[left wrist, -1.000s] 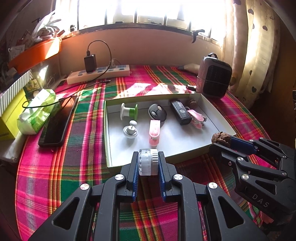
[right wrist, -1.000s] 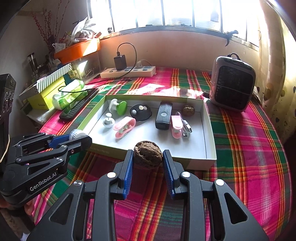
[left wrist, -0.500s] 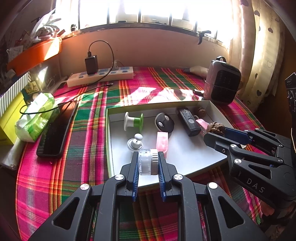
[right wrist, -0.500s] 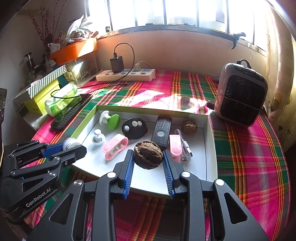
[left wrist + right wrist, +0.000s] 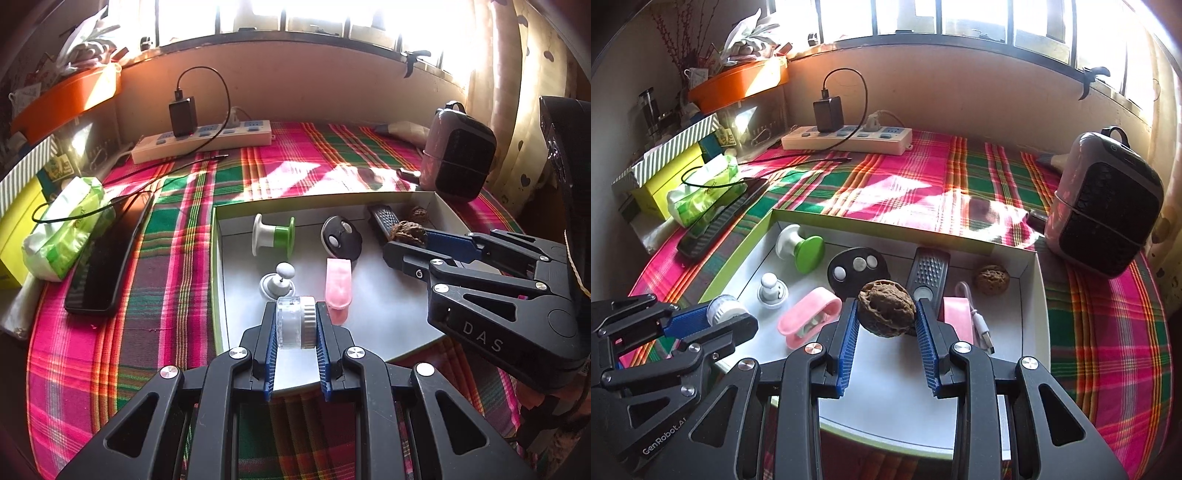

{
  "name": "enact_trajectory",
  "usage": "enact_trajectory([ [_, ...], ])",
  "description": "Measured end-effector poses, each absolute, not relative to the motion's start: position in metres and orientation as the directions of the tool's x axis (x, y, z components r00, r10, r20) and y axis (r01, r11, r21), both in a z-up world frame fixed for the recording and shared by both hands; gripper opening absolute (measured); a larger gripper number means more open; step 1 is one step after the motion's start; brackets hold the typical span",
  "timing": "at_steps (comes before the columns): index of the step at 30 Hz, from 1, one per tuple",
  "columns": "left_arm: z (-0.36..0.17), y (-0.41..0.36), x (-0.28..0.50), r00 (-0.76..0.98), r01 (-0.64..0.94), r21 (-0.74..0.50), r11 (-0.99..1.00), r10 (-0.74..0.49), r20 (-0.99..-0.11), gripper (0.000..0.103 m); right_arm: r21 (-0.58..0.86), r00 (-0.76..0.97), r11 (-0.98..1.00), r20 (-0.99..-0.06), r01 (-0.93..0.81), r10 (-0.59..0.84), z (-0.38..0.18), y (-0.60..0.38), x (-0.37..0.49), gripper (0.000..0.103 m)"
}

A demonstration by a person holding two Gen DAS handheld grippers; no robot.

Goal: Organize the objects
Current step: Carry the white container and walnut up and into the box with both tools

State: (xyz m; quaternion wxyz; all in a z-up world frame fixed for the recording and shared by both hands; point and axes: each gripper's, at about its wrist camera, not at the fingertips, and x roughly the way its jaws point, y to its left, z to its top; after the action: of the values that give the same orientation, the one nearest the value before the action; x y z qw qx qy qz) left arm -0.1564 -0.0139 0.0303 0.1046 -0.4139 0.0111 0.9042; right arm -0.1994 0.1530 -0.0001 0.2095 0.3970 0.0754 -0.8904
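My left gripper point(image 5: 295, 321) is shut on a small clear and white round jar point(image 5: 295, 322), held over the front left part of the shallow white tray point(image 5: 376, 317). My right gripper point(image 5: 886, 314) is shut on a brown walnut point(image 5: 886, 312) above the tray's point(image 5: 886, 402) middle. In the tray lie a green and white spool point(image 5: 272, 236), a black oval fob point(image 5: 340, 236), a pink clip point(image 5: 337, 286), a white knob point(image 5: 277, 282), a black remote point(image 5: 929, 275), a second walnut point(image 5: 991, 279) and a pink USB cable holder point(image 5: 960, 321).
A plaid cloth point(image 5: 159, 295) covers the table. Left of the tray lie a black phone point(image 5: 107, 254), a tissue pack point(image 5: 62, 232) and a yellow box point(image 5: 665, 177). A power strip point(image 5: 203, 142) sits at the back, a small heater point(image 5: 1104, 206) at the right.
Both grippers moved forward from before the tray's front edge to over the tray, each keeping its object. The right one advanced further.
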Motion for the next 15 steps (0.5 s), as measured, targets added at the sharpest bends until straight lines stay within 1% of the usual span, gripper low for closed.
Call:
enact_trajectory([
  [15, 0.019, -0.012, -0.166, -0.614, -0.198, -0.064, -0.978, 0.175, -0.769, 0.017, 0.007, -0.573, -0.88, -0.756, 0.476, -0.316, -0.007, 0.138, -0.209, 0.033],
])
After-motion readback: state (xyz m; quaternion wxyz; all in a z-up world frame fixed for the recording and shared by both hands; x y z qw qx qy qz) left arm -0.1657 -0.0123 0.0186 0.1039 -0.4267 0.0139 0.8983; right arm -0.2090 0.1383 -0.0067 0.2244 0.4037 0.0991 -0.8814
